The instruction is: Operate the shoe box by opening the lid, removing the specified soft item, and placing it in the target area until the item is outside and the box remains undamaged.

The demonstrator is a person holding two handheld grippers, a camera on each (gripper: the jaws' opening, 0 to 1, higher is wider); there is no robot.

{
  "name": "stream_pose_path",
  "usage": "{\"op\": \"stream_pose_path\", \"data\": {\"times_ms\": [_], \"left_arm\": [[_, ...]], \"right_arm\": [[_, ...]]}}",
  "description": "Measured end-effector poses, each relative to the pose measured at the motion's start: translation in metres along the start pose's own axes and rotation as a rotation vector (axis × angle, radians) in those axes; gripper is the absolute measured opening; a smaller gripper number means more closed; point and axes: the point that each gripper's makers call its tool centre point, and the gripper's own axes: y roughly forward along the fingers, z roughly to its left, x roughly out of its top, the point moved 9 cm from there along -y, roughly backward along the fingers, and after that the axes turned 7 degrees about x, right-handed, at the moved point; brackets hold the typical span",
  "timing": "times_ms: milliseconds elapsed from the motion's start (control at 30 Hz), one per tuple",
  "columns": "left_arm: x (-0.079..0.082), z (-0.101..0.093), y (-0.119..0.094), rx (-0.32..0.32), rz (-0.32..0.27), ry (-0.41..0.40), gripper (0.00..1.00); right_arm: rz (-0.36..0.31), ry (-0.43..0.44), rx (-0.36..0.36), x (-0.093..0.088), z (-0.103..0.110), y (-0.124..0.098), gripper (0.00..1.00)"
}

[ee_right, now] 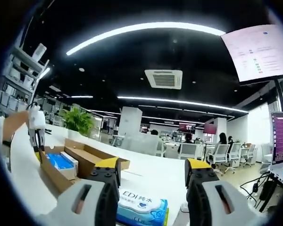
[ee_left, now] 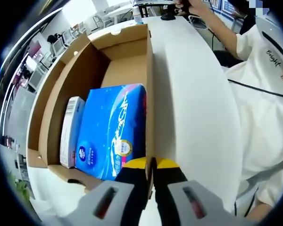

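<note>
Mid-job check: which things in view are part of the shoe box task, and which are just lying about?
Job:
shoe box, lid open
blue soft pack inside
white carton beside it
left gripper, shut on box wall

Lying about:
tissue pack on table
potted plant
monitor

Open-plan office, dark ceiling w/ strip lights

Curved light strip (ee_right: pixel 146 30) runs overhead, a ceiling AC vent (ee_right: pixel 163 78) beneath it. Monitor (ee_right: pixel 259 52) hangs upper right. White surface (ee_right: pixel 151 176); beyond its far edge white office chairs (ee_right: pixel 221 153), a green plant (ee_right: pixel 78 120), white pillar (ee_right: pixel 130 121). Shelving (ee_right: pixel 19 80) at left.
</note>
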Motion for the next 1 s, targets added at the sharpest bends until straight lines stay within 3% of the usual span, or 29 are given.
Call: {"op": "stream_pose_path", "data": {"times_ms": [133,267,333,467,700,933,1000], "left_arm": [[0.0,-0.001,0.0,0.003,-0.006,0.01,0.03],[0.0,-0.001,0.0,0.0,-0.004,0.01,0.03],[0.0,-0.001,0.0,0.0,-0.005,0.013,0.03],[-0.001,-0.001,-0.001,0.003,-0.009,0.014,0.03],[-0.001,-0.003,-0.001,0.015,-0.011,0.023,0.03],[-0.001,-0.002,-0.001,0.016,-0.015,0.023,0.03],[-0.001,-0.002,-0.001,0.017,-0.017,0.032,0.03]], "right_arm": [[-0.008,0.018,0.021,0.003,0.002,0.003,0.56],[0.057,-0.019,0.023,-0.004,0.008,0.008,0.51],[0.111,-0.038,-0.031,-0.01,0.008,0.011,0.43],[0.062,0.011,0.034,-0.007,0.018,0.019,0.41],[0.064,-0.07,0.17,-0.001,0.05,0.039,0.42],[0.064,-0.069,0.218,0.006,0.059,0.048,0.41],[0.057,-0.028,0.251,0.007,0.064,0.052,0.41]]}}
